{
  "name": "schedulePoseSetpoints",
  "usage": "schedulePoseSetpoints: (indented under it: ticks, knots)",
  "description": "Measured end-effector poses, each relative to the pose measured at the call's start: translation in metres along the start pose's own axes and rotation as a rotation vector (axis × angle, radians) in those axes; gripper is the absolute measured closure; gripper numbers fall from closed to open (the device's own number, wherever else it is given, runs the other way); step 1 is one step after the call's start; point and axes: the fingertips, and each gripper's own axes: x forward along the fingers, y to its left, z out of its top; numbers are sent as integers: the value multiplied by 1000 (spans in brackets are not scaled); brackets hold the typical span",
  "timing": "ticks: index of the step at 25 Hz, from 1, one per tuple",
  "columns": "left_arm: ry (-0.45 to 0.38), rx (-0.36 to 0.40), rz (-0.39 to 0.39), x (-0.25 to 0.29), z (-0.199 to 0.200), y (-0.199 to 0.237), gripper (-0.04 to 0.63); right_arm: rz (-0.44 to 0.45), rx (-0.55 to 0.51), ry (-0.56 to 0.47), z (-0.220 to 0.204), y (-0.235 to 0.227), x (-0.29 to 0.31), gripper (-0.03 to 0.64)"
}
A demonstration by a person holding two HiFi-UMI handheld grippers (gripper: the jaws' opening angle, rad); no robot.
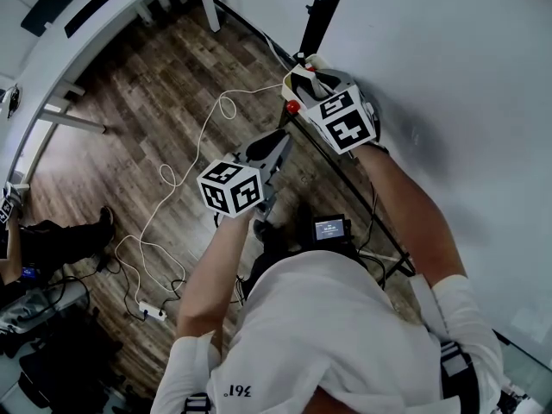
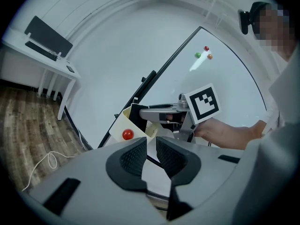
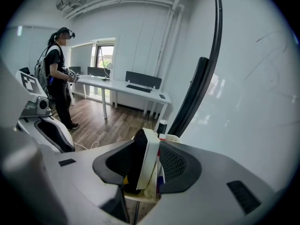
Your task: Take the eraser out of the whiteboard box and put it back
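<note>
R tool round eraser, eraser in box
My R tool (image 3: pixel 149 164) was wide open w/ the eraser (image 3: pixel 151 156) upright between its pads, one pad not quite touching; eraser sat in the whiteboard box (image 2: pixel 121 124) at the whiteboard (image 1: pixel 457 102) edge. L tool (image 2: pixel 150 154) was barely open, empty.

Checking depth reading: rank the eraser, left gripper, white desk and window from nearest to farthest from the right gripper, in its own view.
1. Eraser, between the jaws of the right gripper.
2. Left gripper, lower left.
3. White desk, mid-room.
4. Window, behind the desk.
</note>
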Motion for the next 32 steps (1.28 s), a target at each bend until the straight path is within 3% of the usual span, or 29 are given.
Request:
schedulePoseSetpoints:
  ticks: [32]
  knots:
    - [-52, 60, 4, -9, 30, -19, 545, -72, -3, -169, 37, -14, -54, 440]
